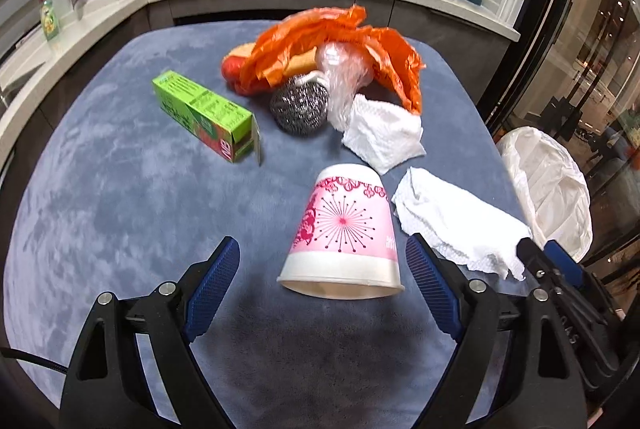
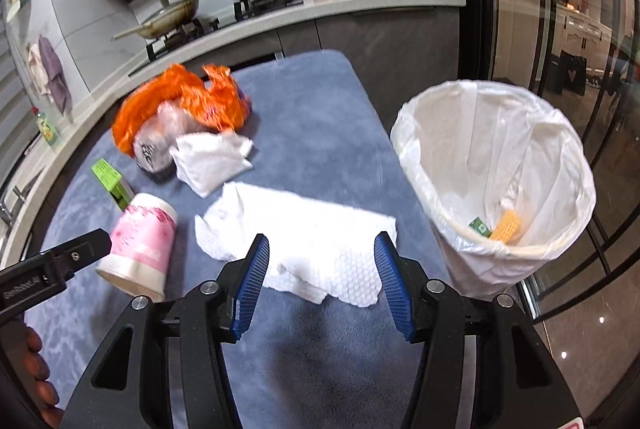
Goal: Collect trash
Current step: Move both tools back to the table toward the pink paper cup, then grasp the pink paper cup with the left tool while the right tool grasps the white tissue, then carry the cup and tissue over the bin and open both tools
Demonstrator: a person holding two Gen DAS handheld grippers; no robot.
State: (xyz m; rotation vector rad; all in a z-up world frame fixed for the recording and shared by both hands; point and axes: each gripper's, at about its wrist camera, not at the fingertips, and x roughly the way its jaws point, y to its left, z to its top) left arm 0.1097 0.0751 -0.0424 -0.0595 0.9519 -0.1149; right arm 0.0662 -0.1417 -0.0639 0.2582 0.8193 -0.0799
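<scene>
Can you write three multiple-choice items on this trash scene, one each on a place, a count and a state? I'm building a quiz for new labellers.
1. Where does the bin stand?
A. On the stove
B. Beside the table's right edge
C. Under the green box

2. How many white paper towels lie on the table?
A. Two
B. Four
C. None

3. How does the pink cup lie?
A. Upright, full
B. Crushed flat
C. Tipped on its side, mouth toward the cameras

Answers:
1 B: the bin, lined with a white bag, stands off the right edge of the table.
2 A: one towel lies between the right tongs; the other towel lies nearer the orange bag.
3 C: the cup lies on its side between the open left tongs, rim nearest.
</scene>
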